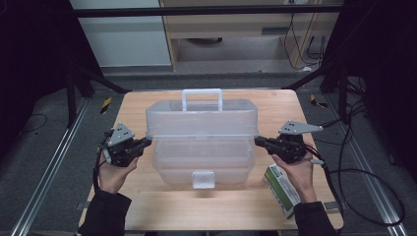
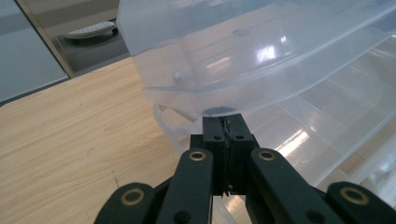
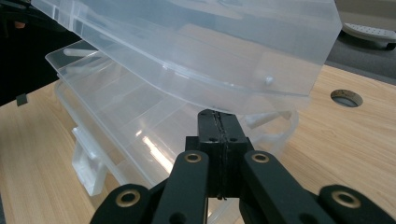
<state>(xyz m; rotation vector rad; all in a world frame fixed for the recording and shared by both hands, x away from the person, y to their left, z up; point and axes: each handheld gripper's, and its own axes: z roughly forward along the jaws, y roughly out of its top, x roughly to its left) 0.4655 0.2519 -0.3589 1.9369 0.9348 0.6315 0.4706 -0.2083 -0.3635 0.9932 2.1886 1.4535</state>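
Clear plastic toolbox (image 1: 201, 142) was set mid-table (image 1: 147, 206), lid raised. Left gripper (image 1: 146, 141) and right gripper (image 1: 257, 141), jaws pressed together on nothing, were placed under the lid's ends. Judged light, stiff, slippery; lid edges are best lifted.

One clear plastic toolbox (image 1: 201, 142), one green-and-white carton (image 1: 282, 191), two grippers.

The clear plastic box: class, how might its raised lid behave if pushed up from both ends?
The clear plastic box looks thin-walled and empty, so probably light and liable to slide on the wooden table. Its lid seems hinged, likely swinging rather than lifting off. With the left gripper and right gripper shut beneath its smooth ends, it may slip.
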